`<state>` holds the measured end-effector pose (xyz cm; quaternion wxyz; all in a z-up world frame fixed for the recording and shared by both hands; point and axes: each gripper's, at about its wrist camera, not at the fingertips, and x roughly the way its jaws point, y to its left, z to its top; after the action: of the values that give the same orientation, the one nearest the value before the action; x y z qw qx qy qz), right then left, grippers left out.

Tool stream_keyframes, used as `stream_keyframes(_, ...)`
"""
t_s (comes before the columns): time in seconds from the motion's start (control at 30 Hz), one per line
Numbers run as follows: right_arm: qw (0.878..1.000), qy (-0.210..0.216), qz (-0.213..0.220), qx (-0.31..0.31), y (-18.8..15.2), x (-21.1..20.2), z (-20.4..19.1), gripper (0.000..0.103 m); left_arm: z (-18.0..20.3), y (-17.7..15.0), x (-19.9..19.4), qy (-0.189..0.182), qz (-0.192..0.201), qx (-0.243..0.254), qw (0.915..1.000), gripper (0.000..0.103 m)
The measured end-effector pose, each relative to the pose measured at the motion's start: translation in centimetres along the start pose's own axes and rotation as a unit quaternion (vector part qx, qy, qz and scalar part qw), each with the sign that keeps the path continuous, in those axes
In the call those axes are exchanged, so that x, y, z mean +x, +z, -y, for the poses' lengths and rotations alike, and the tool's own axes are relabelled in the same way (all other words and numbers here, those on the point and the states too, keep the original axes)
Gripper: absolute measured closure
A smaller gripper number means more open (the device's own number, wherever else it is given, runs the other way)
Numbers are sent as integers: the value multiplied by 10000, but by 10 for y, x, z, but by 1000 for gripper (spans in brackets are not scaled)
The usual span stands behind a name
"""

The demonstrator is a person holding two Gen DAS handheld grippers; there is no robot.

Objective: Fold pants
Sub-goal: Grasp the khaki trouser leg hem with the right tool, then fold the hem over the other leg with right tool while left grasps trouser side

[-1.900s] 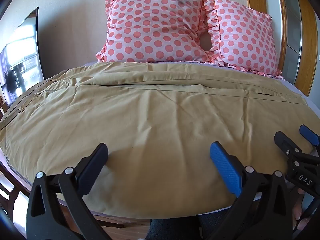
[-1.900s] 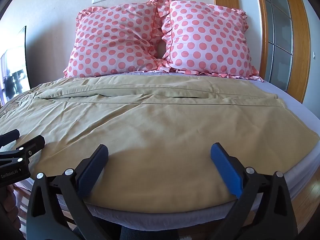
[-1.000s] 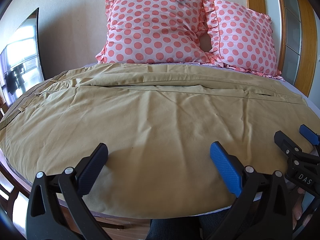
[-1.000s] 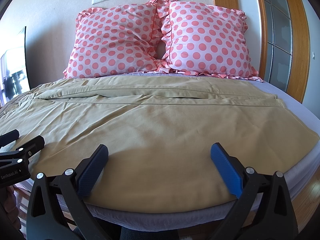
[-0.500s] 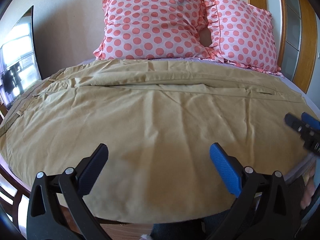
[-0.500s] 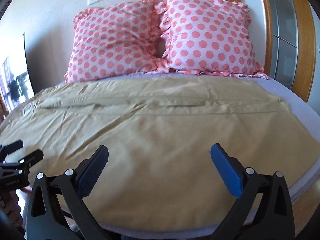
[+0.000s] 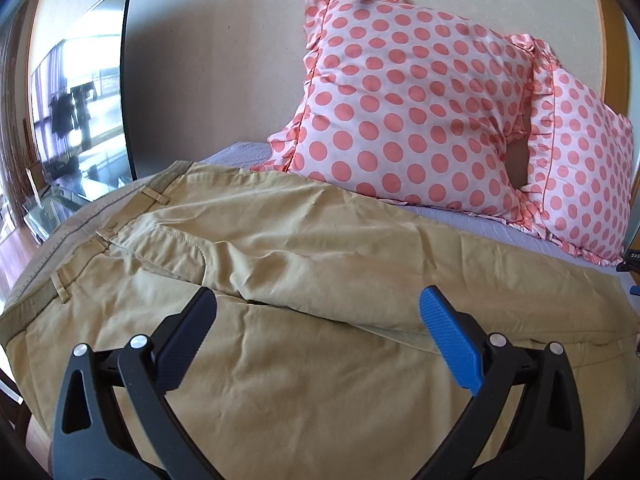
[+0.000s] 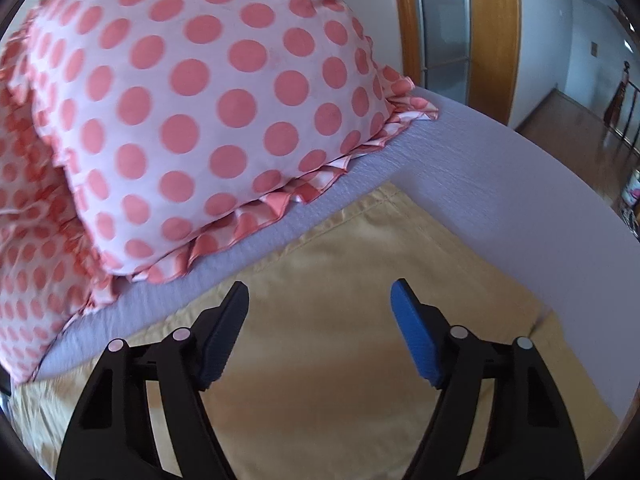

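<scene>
Tan pants [image 7: 320, 264] lie spread flat across the bed, waistband with belt loops [image 7: 60, 280] at the left, one leg folded over the other. My left gripper [image 7: 320, 312] is open and empty, hovering over the hip and seat area. In the right wrist view the leg hem corner [image 8: 384, 200] of the pants [image 8: 340, 300] lies on the lavender sheet. My right gripper [image 8: 320, 304] is open and empty just above the cloth near that hem.
Two pink polka-dot pillows [image 7: 408, 100] [image 8: 180, 120] lean on the headboard wall, close behind the pants. The lavender bed sheet [image 8: 500, 208] runs to the bed's right edge. A TV screen [image 7: 80, 100] stands at the left. A wooden door frame [image 8: 492, 40] stands at the right.
Both grippers have moved forward over the bed and apart: the left toward the waistband end, the right toward the leg hem near the pillows. Both stay open.
</scene>
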<state>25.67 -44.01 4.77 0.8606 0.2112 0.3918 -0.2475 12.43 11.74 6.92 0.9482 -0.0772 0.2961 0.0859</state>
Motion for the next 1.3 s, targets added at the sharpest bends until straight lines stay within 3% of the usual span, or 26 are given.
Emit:
stream_keyframes(0.1, 9982, -493, -182, 294, 19, 37, -7, 27, -5, -1, 12, -292, -274, -148, 9991, 2)
stream_keyframes(0.2, 9952, -703, -397, 556, 28, 65, -8, 26, -12, -2, 21, -561, -474, -395, 9965, 2)
stream_keyframes(0.27, 9935, -1037, -308, 354, 31, 73, -15, 28, -17, -3, 32, -689, -718, -569, 9934, 2)
stream_keyframes(0.3, 9925, -1178, -284, 190, 29, 77, -19, 34, -20, -4, 36, -750, -829, -678, 9914, 2)
stream_keyframes(0.33, 9937, -1103, -148, 103, 26, 75, -19, 49, -24, -6, 40, -803, -914, -815, 9892, 2)
stream_keyframes(0.4, 9945, -1044, 37, 87, 19, 71, -14, 64, -27, -7, 42, -864, -908, -1001, 9870, 2)
stream_keyframes(0.43, 9952, -967, 55, 122, 18, 69, -10, 79, -27, -8, 41, -895, -880, -998, 9871, 2)
stream_keyframes(0.53, 9980, -480, 92, 404, 16, 63, 12, 95, -22, -8, 42, -1046, -906, -895, 9863, 2)
stream_keyframes(0.6, 9974, 17, 121, 707, 10, 51, 31, 98, -22, -8, 43, -1074, -948, -913, 9855, 2)
stream_keyframes(0.7, 9881, 1022, 489, 1041, 2, 14, 58, 98, -24, -8, 44, -1108, -964, -959, 9845, 2)
stream_keyframes(0.83, 9694, 1961, 902, 1173, -54, -61, 107, 99, -23, -7, 43, -1144, -960, -973, 9840, 2)
stream_keyframes(0.93, 9615, 2247, 864, 1326, -114, -107, 139, 99, -24, -8, 41, -1213, -921, -1023, 9830, 2)
stream_keyframes(1.0, 9592, 2308, 613, 1512, -145, -114, 156, 99, -25, -8, 40, -1304, -881, -1070, 9817, 2)
stream_keyframes(1.1, 9533, 2496, 168, 1691, -163, -114, 167, 98, -25, -8, 31, -1372, -686, -1074, 9823, 2)
stream_keyframes(1.17, 9521, 2514, 70, 1738, -165, -115, 169, 92, -24, -7, 18, -1470, -472, -1026, 9827, 2)
stream_keyframes(1.23, 9466, 2612, -84, 1886, -165, -111, 172, 60, -24, -7, 2, -1599, -269, -972, 9820, 2)
stream_keyframes(1.3, 9458, 2622, -131, 1912, -166, -110, 173, 57, -24, -5, -10, -1677, -113, -915, 9815, 2)
